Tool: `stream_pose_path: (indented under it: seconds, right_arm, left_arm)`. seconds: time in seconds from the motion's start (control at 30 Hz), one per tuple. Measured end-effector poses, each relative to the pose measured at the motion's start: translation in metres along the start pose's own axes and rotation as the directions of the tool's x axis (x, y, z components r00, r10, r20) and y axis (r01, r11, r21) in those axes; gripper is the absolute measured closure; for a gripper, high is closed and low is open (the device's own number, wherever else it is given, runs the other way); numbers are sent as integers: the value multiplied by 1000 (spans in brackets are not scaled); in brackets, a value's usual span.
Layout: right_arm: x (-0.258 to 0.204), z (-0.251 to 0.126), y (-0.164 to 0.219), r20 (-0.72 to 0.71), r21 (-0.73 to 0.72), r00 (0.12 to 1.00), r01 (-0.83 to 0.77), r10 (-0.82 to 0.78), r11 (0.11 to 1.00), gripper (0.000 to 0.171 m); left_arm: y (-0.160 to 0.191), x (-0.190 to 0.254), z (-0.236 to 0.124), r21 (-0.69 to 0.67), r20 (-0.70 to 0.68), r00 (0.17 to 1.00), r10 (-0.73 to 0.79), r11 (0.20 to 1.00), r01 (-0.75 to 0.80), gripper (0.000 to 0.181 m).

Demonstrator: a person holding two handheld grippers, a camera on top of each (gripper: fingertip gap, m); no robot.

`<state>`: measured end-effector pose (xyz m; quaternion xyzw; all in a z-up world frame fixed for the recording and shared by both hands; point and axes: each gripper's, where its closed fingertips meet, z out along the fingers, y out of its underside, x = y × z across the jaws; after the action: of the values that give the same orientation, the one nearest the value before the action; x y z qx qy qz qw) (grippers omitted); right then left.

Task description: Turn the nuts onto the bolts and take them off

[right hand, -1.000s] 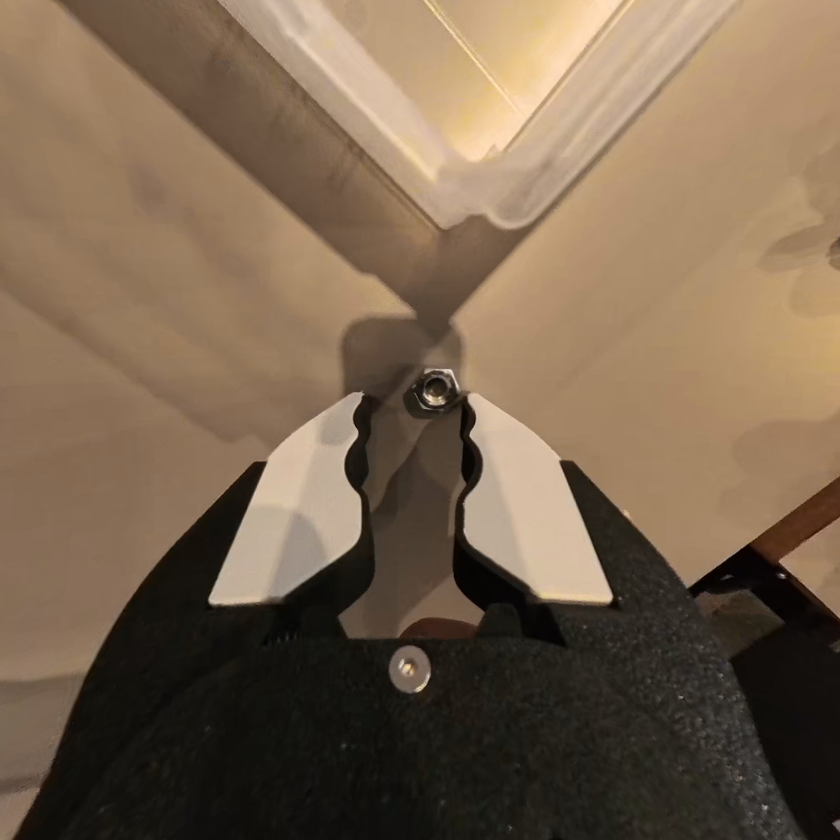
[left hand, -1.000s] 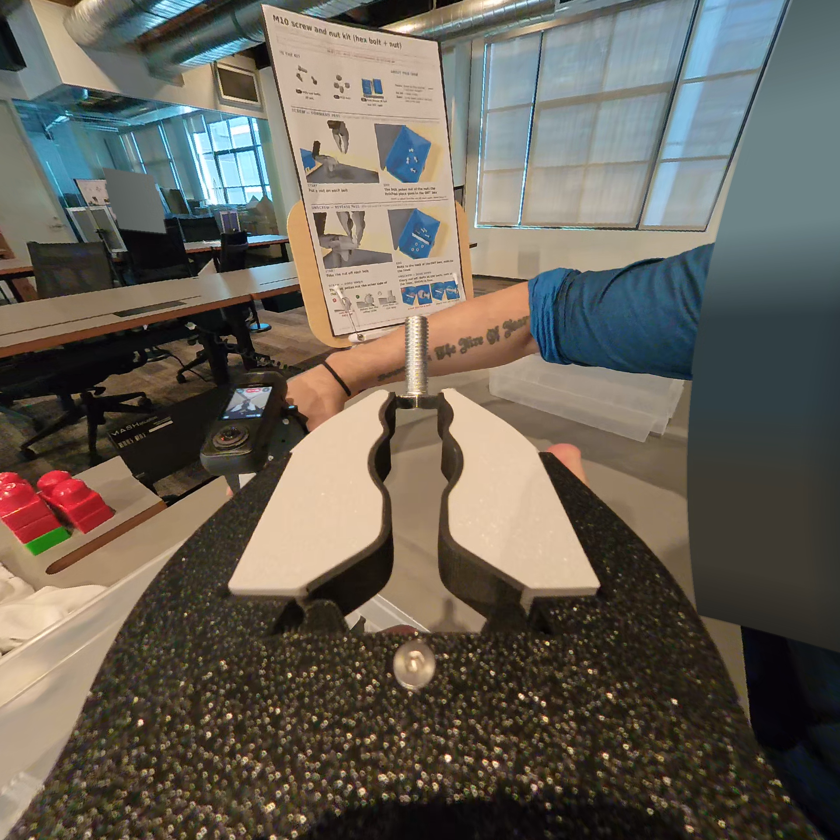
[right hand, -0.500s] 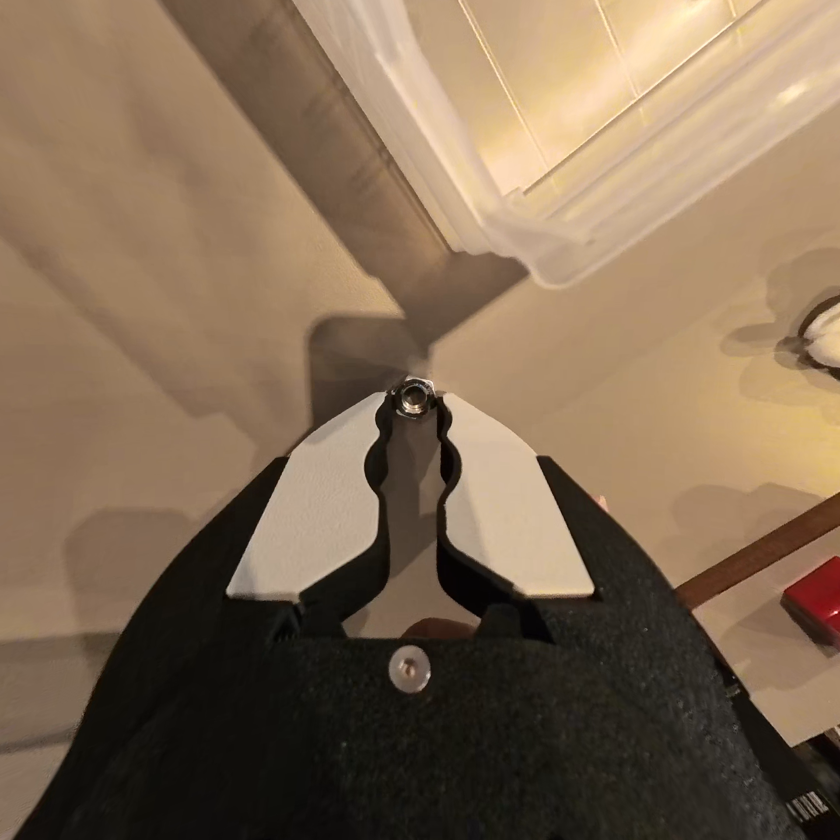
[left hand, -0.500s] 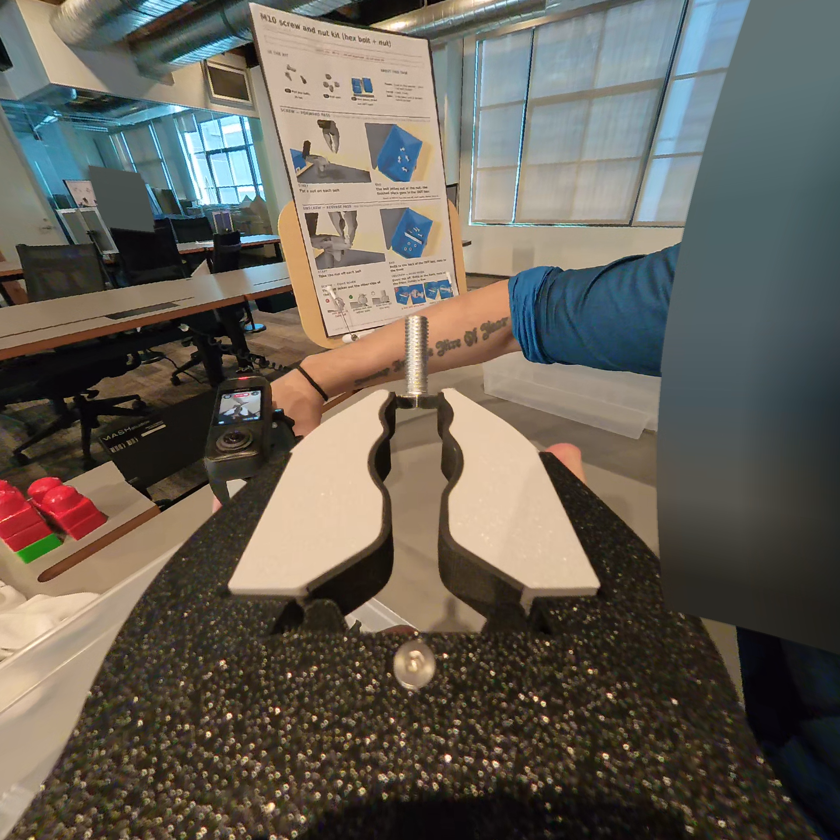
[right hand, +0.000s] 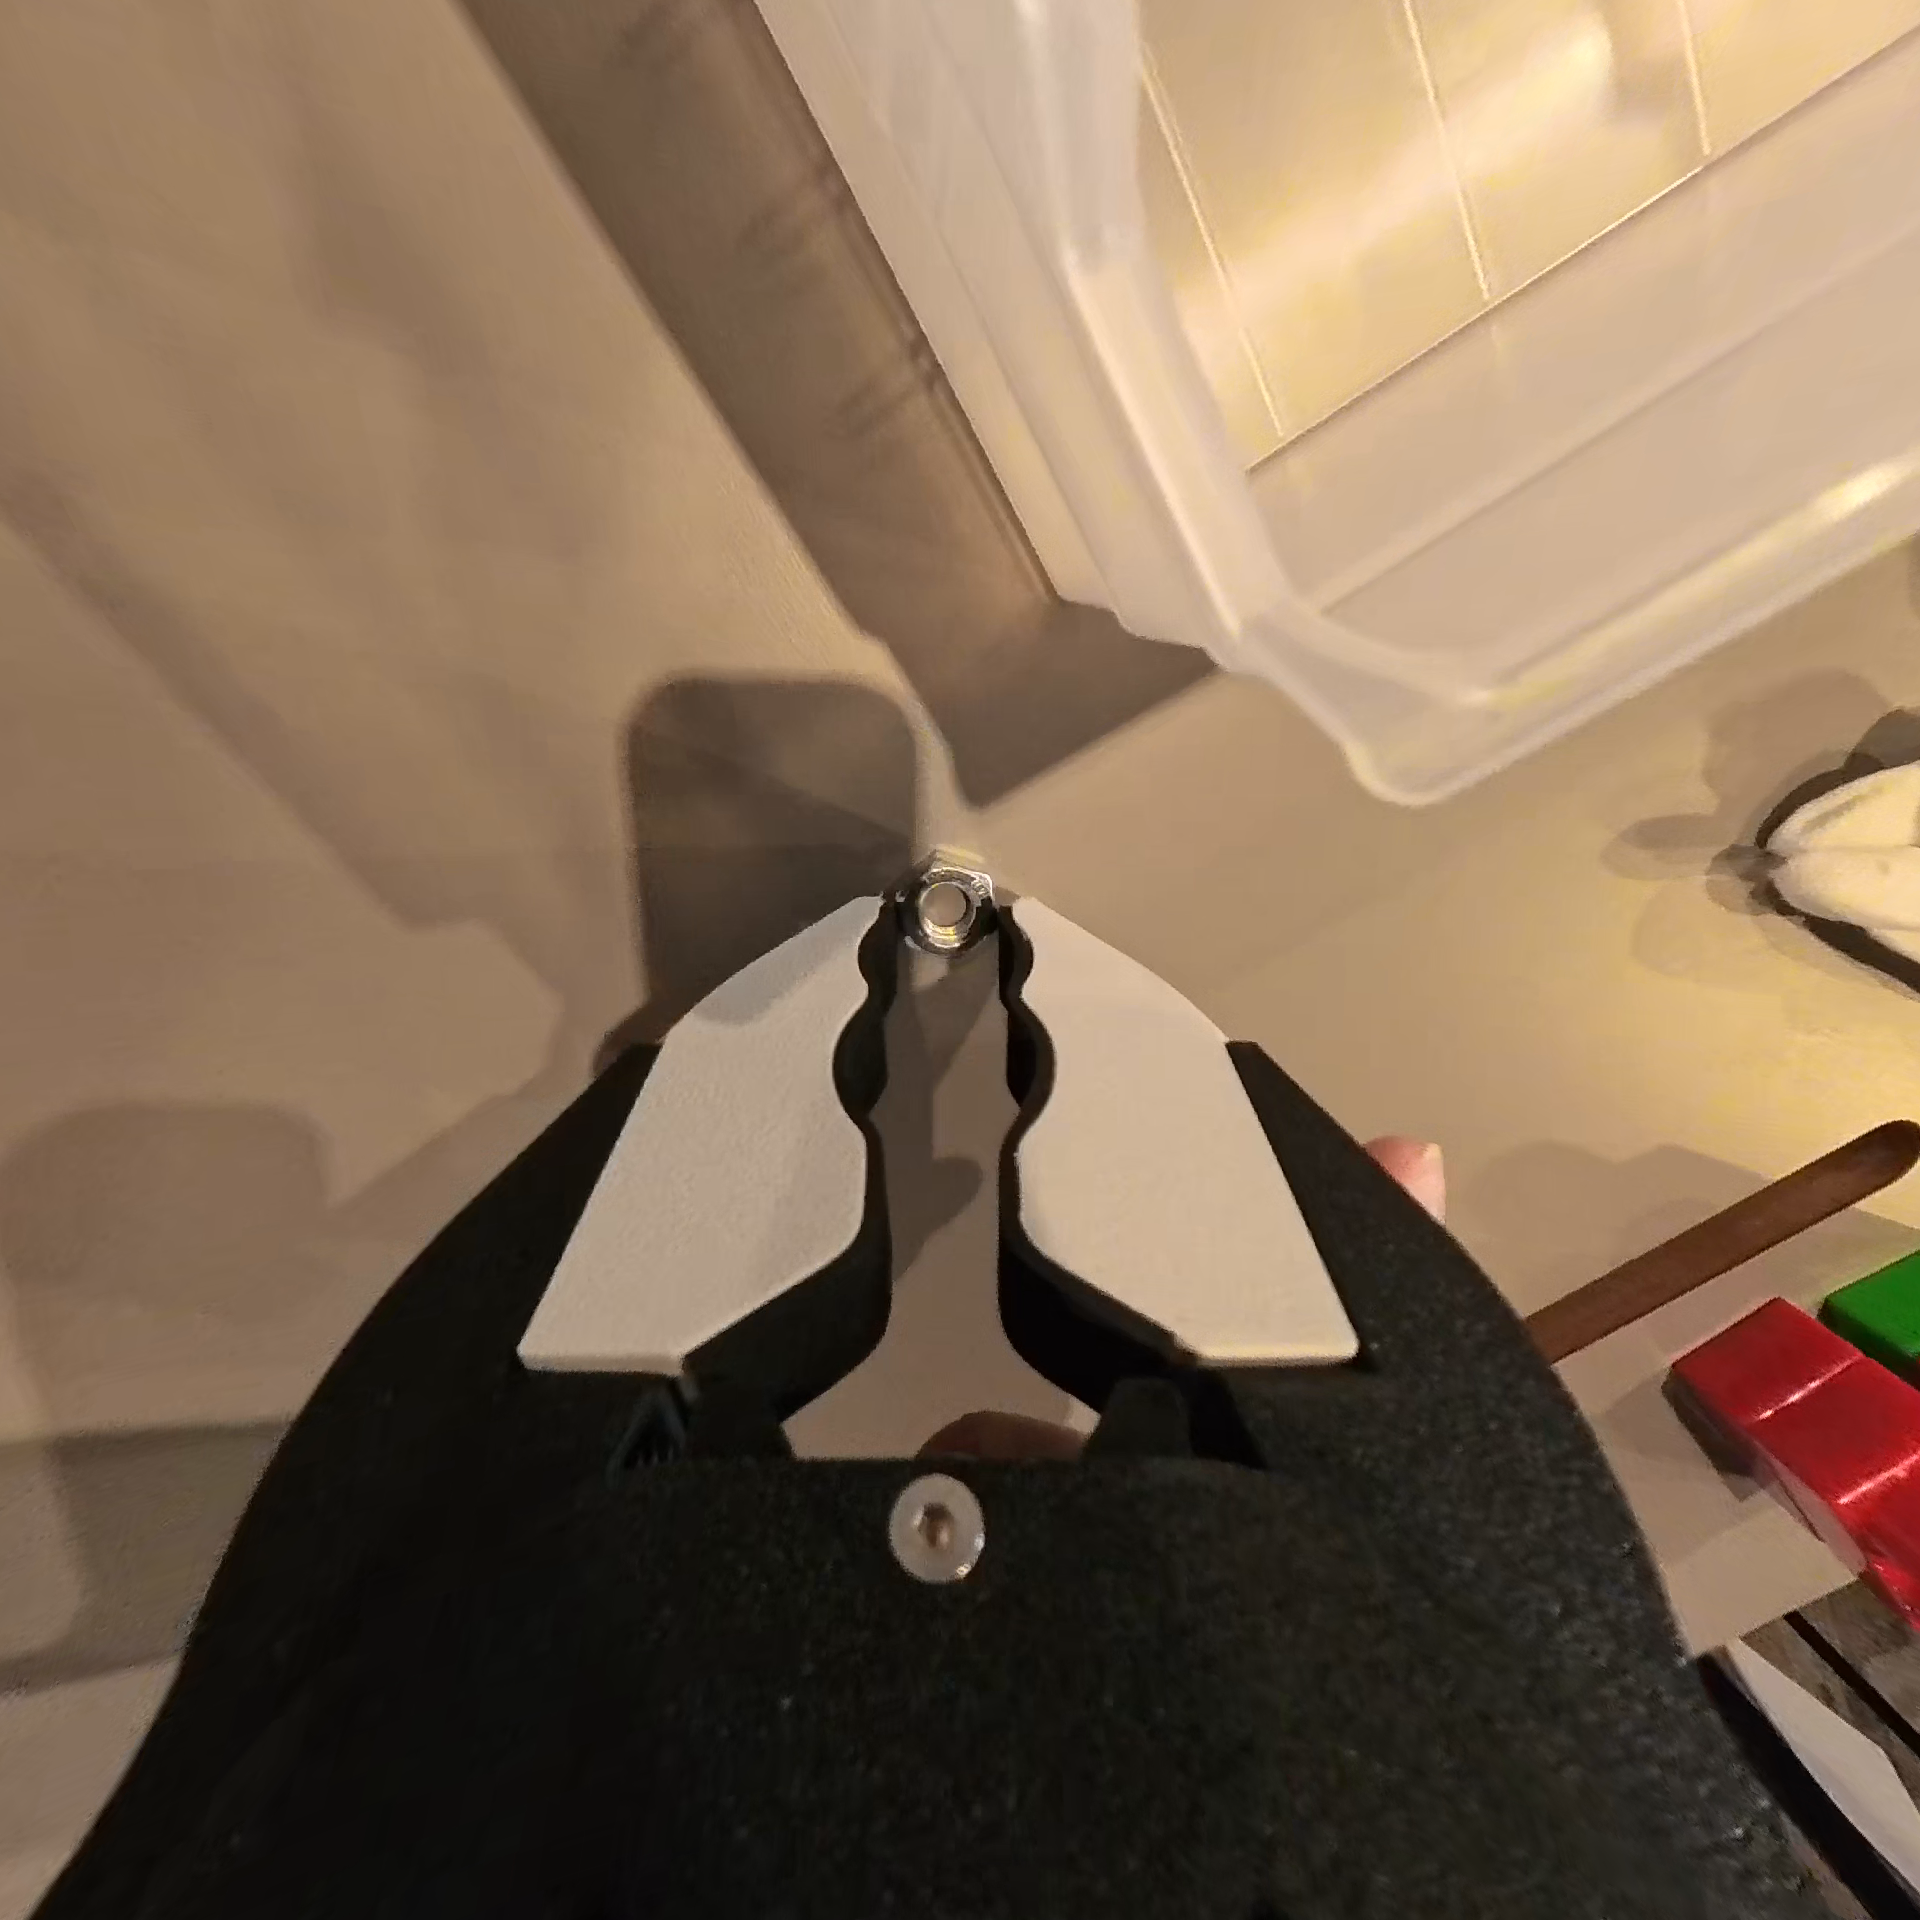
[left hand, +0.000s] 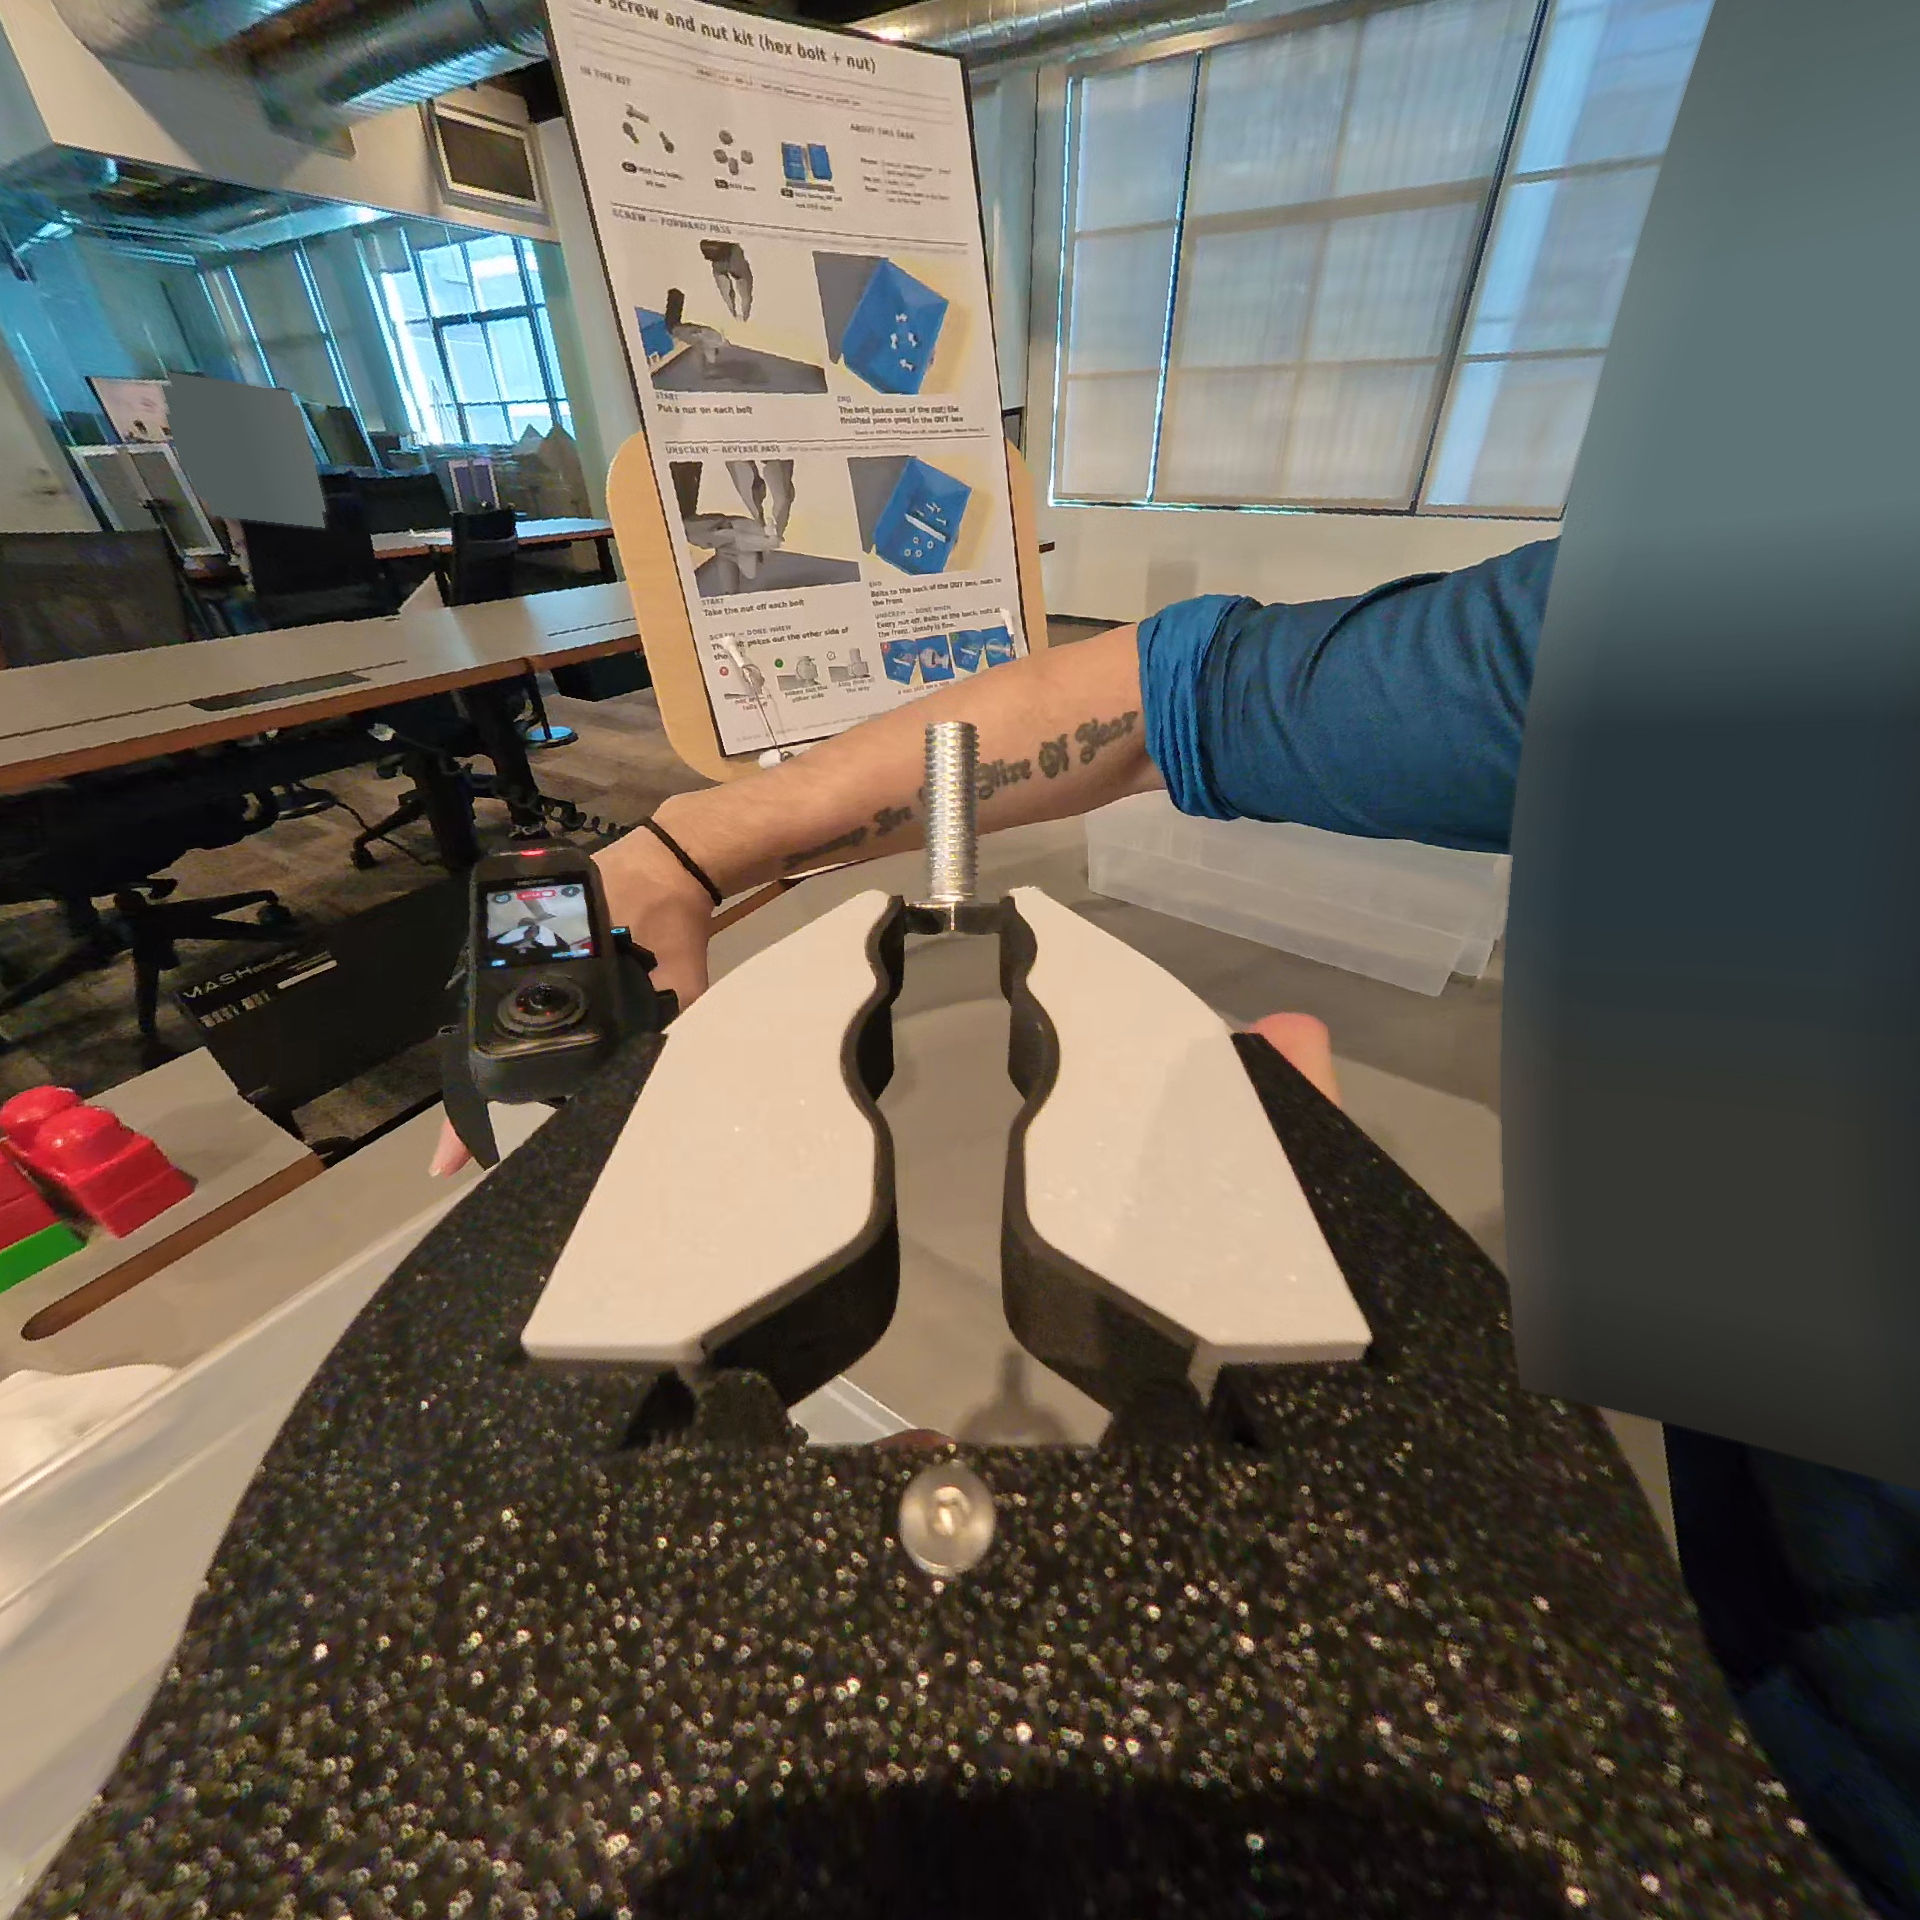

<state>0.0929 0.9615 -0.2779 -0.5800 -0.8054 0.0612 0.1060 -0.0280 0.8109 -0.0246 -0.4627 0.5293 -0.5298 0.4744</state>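
Beside the bin (right hand: 1455,436), right gripper (right hand: 945,920) pinches a nut (right hand: 943,923); left gripper (left hand: 954,914) clamps an upright bolt (left hand: 950,810); misalignment risks cross-threading.

bolt (left hand: 950,805) head: mostly hidden between the gripper tips
bin (right hand: 1475,343): cut off by the top and right edges
red blocks (right hand: 1808,1444): cut off right of the gripper

The right gripper (right hand: 943,920) pinches a small steel nut (right hand: 943,923) at its fingertips above the beige table (right hand: 312,520), just below the clear plastic bin's (right hand: 1455,468) corner.
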Motion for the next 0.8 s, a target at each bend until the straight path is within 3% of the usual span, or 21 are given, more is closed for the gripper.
stream_pose_path:
  seconds: [0.33,0.47,0.53,0.67,0.8]
  right_arm:
    - [-43,-2,-5,110,-45,993,57,-52,997,154]
    - [-61,-6,-12,66,-79,996,64,-59,995,153]
    - [-58,-8,-16,12,-65,997,-70,71,995,134]
    - [-61,-10,-17,-21,-35,942,-336,335,941,132]
    - [-66,-13,-22,-28,32,764,-644,645,764,133]
  left_arm:
    - [-1,1,2,6,-15,1000,-5,1000,5,165]
    - [-3,4,0,17,-21,1000,-2,1000,3,165]
    - [-5,5,-1,20,-22,1000,1,1000,0,165]
    - [-9,9,-5,27,-14,1000,17,999,-17,165]
    - [-14,11,-9,36,-5,999,32,999,-32,165]
